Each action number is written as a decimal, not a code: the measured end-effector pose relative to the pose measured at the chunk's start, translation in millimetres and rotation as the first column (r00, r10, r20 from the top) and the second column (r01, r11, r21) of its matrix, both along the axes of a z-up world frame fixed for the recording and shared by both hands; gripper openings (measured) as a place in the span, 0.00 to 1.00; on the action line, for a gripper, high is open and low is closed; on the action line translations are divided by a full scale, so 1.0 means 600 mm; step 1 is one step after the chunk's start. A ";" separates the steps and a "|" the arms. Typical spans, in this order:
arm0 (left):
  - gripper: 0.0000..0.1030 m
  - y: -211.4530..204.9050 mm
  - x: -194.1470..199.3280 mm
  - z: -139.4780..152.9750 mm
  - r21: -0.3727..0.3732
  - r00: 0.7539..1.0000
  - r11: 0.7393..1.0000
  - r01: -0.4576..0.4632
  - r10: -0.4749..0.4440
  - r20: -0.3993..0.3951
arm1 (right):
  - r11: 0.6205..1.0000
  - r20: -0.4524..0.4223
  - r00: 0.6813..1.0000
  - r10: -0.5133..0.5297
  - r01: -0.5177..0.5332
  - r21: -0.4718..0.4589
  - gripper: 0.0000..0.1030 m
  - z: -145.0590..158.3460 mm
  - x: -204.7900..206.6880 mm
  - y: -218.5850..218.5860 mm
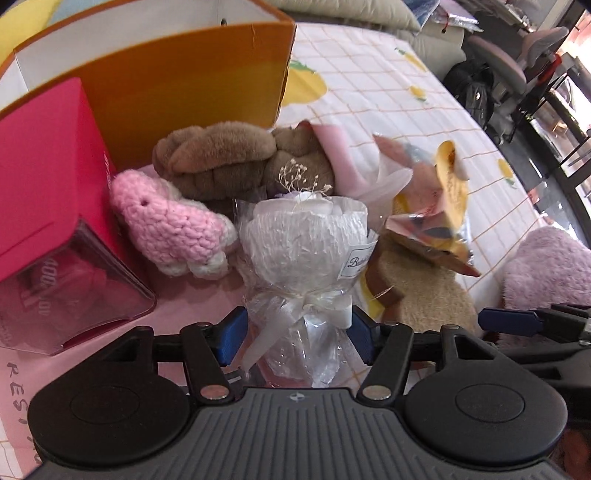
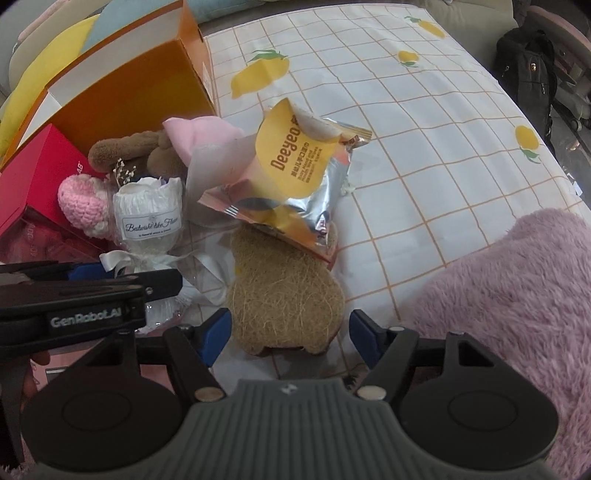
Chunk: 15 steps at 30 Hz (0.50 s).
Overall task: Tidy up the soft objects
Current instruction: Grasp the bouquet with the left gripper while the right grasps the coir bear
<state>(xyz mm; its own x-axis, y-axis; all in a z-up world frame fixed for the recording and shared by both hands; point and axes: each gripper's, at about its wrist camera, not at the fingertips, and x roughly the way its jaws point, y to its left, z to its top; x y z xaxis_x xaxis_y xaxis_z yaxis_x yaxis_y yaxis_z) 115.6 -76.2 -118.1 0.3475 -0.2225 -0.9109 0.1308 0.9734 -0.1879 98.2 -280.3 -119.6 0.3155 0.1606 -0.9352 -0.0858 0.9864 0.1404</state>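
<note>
Straddling the white cellophane-wrapped bouquet [image 1: 306, 236] at lower centre, the left gripper [image 1: 295, 338] stands wide; the right gripper [image 2: 290, 338], equally wide, flanks the tan fibrous bear-shaped pad [image 2: 284, 291].

Home bedroom, lemon-print checked bedsheet [image 2: 406, 122], pillows [image 1: 354, 11], backpack [image 2: 524, 74] beside bed

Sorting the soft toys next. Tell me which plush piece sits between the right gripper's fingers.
The tan bear-shaped fibre pad. It lies flat between the open right gripper, unlike the pink crochet toy and brown knotted plush beside the boxes.
</note>
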 end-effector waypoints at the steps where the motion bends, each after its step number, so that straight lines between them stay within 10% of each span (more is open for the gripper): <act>1: 0.68 0.001 0.001 -0.003 0.003 1.000 1.000 -0.002 0.002 -0.005 | 1.000 -0.004 1.000 -0.003 0.003 0.005 0.68 -0.001 0.001 -0.001; 15: 0.46 0.036 -0.054 0.052 -0.011 0.998 0.999 0.042 -0.042 0.053 | 1.000 -0.003 1.000 0.009 -0.009 -0.015 0.80 -0.016 0.012 0.019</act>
